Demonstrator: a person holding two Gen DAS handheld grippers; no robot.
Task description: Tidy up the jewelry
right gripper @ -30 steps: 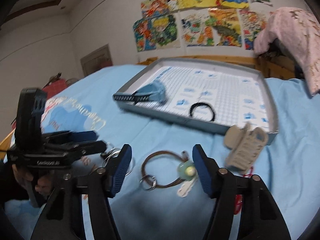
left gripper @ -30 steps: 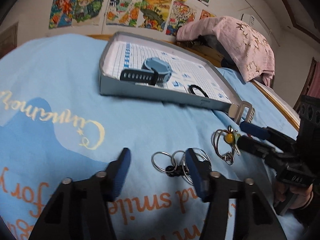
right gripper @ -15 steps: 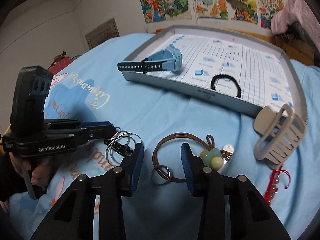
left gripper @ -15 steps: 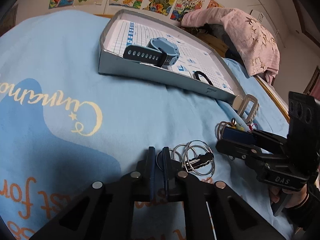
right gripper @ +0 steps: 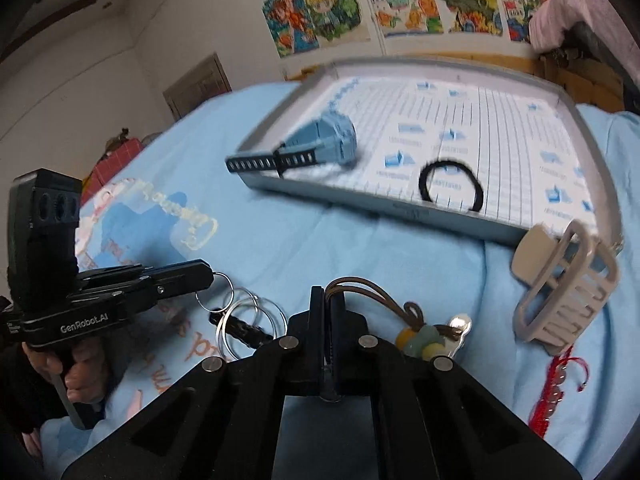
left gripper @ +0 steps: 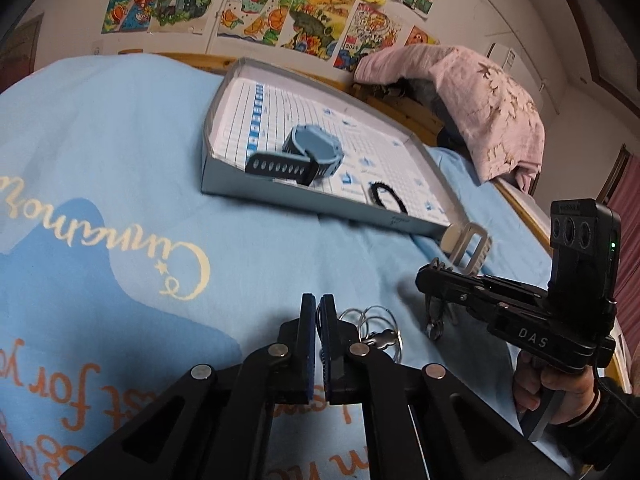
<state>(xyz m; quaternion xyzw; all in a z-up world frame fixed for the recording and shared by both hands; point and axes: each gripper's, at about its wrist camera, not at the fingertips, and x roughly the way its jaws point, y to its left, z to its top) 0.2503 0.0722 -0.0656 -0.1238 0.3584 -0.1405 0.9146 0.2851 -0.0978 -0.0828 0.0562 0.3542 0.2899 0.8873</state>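
A tray (right gripper: 400,202) sits on the bedspread (left gripper: 120,184), holding a watch (left gripper: 308,156) at its left and a hair tie (right gripper: 450,184) to the right. Before it lie key rings (right gripper: 244,320), a cord bracelet (right gripper: 384,304), a hair claw (right gripper: 568,284) and a beaded string (right gripper: 556,384).

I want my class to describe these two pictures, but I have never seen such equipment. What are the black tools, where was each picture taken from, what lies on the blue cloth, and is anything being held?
No robot here: a person holds a pistol-grip tool in each hand, each a hand-held gripper with two fingers and a wide-angle camera looking along them.

One picture is from the left hand-held gripper, one from the right hand-held gripper; each also shows the other at its edge.

On the blue cloth stands a shallow grey tray holding a blue watch and a black hair tie. Outside it lie a beige hair claw and a red beaded bracelet.

Both are shut: the left on a bunch of metal rings, the right on a brown cord bracelet with beads.
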